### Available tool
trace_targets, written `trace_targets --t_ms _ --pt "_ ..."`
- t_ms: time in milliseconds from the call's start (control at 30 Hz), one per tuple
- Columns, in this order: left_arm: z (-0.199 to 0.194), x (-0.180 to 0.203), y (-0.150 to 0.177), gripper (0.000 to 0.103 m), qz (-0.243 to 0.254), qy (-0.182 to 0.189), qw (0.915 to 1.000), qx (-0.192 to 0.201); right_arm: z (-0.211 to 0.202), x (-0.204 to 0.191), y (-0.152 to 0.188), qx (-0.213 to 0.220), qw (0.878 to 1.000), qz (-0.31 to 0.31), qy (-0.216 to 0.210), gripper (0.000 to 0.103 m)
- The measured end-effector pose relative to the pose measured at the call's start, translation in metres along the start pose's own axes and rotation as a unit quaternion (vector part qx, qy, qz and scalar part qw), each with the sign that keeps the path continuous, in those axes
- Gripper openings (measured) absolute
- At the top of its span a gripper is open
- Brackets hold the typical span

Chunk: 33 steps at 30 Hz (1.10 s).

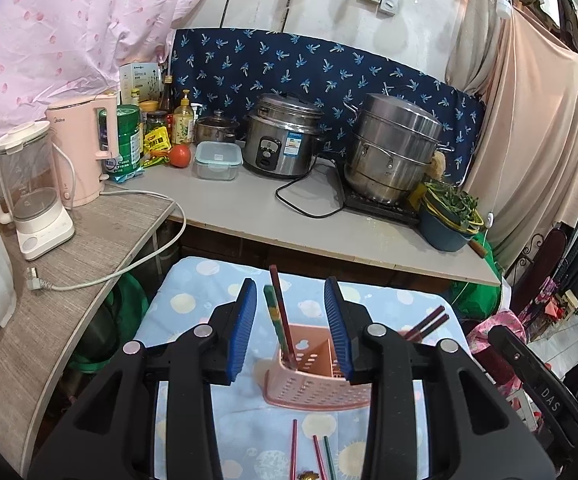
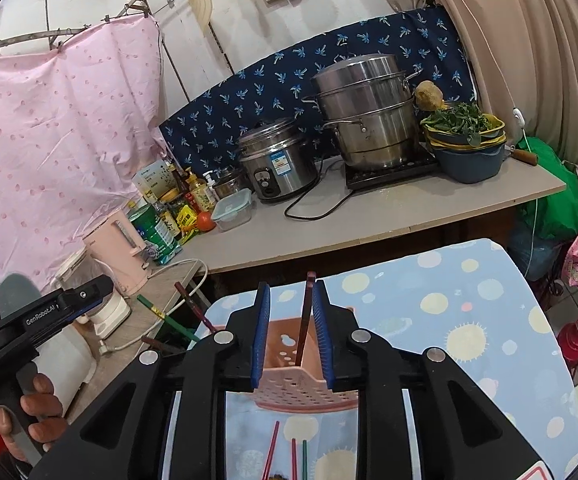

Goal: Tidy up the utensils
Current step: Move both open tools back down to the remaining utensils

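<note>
A: What is hard to read here?

B: The pink utensil holder [image 1: 313, 364] at lower centre of the left wrist view is partly covered by the left tool [image 1: 291, 330], so its base and right compartment are mostly hidden. Two chopsticks [image 1: 279, 316] stand tilted in its left compartment, between the spread blue pads [image 1: 245, 330], which touch neither stick.

A: And the right tool?

B: In the right wrist view the right tool [image 2: 291, 332] frames one dark chopstick [image 2: 306, 320] that stands in the holder [image 2: 301, 386]. Its pads are parted a little; the stick lies close against the right pad [image 2: 323, 332], though I cannot tell if they touch (the fisheye bends everything there).

A: Anything cut off?

B: Loose chopsticks [image 1: 317, 456] lie on the blue spotted cloth [image 1: 193, 300] at the bottom edge, their near ends cropped by the frame. Another dark pair [image 1: 427, 324] pokes out behind the left tool's right finger, its lower part hidden.

A: Around them?

B: On the desk [image 1: 249, 204] across the middle stand a rice cooker [image 1: 283, 138], a steel steamer pot [image 1: 395, 148], a pink kettle [image 1: 83, 148] and a tomato [image 1: 179, 156]. At lower left of the right wrist view, a hand [image 2: 29, 416] grips the other tool's handle.
</note>
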<state>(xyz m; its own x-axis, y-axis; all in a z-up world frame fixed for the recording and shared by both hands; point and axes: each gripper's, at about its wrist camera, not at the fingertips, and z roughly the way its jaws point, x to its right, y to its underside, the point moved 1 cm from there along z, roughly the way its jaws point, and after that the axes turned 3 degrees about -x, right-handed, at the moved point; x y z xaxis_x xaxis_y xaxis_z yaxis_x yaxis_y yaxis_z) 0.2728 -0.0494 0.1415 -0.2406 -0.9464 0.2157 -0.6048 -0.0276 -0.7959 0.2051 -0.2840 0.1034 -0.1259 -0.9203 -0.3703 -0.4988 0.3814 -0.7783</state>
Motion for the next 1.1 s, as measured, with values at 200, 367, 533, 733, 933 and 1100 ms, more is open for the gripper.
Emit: trace_targets --t_ms 200,367,533,733,933,1100 --pt "-0.016 0.004 0.026 0.040 0.017 -0.011 0.9998 -0.007 -0.016 0.001 0.030 -0.018 1.000 0.000 0.000 0.026" --pt "-0.021 0.005 0.057 0.041 0.025 -0.012 0.9992 -0.029 -0.022 0.007 0.060 -0.047 0.999 0.001 0.004 0.026" --pt "-0.022 0.002 0.088 0.041 0.032 -0.012 0.9979 -0.056 -0.029 0.012 0.094 -0.075 0.997 0.000 0.010 0.026" --pt "-0.021 -0.006 0.129 0.041 0.029 -0.014 0.9950 -0.095 -0.034 0.014 0.135 -0.112 0.994 -0.010 0.017 0.026" --pt "-0.019 -0.013 0.175 0.041 0.038 -0.020 0.9896 -0.137 -0.038 0.021 0.177 -0.147 0.989 -0.009 0.025 0.026" --pt "-0.017 -0.018 0.215 0.041 0.040 -0.016 0.9829 -0.179 -0.041 0.027 0.203 -0.173 0.984 -0.002 0.032 0.026"
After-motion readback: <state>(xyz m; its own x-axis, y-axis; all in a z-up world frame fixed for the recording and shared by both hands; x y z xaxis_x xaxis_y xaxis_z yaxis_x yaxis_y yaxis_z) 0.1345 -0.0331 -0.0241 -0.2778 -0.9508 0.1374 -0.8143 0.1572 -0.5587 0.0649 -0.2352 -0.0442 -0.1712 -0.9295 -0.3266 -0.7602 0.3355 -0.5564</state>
